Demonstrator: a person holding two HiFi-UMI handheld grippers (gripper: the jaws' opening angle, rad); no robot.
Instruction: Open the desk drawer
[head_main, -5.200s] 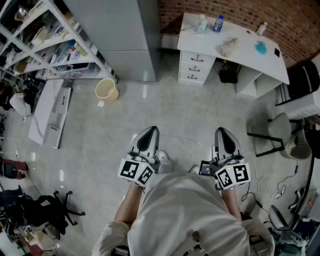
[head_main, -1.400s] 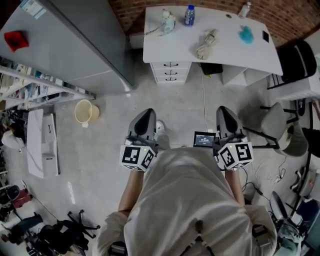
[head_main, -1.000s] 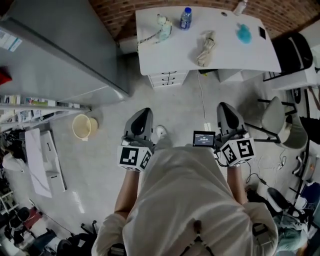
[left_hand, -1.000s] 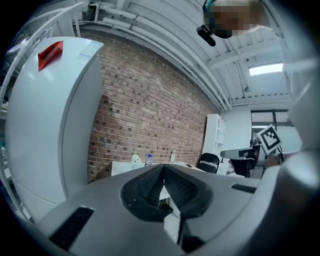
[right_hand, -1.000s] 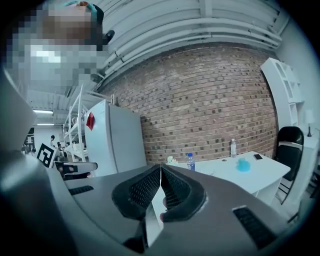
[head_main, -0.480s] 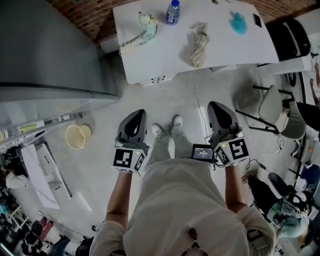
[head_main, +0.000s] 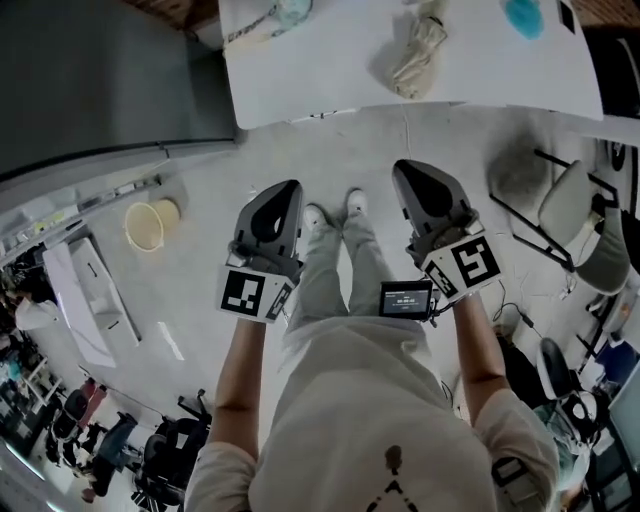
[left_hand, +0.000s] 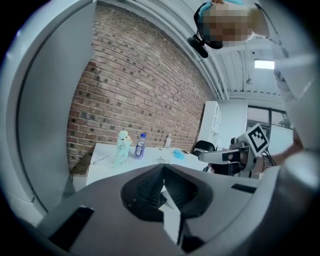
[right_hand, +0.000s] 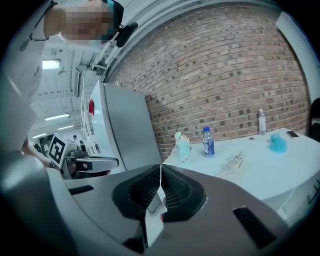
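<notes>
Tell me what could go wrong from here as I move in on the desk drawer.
Both the left claw and right claw are shut and empty; unless one opens first, it will likely butt the drawer front rather than take a handle.
In the head view the desk top overhangs the drawers, so they barely show; aim could drift.
The crumpled cloth lies near the desk's front edge; a high approach might sweep it off.

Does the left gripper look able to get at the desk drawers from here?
Probably yes, after moving closer. Only bare floor lies between the left gripper and the drawers under the desk edge; nothing blocks the way. The gripper is shut, so it would need to open first.
</notes>
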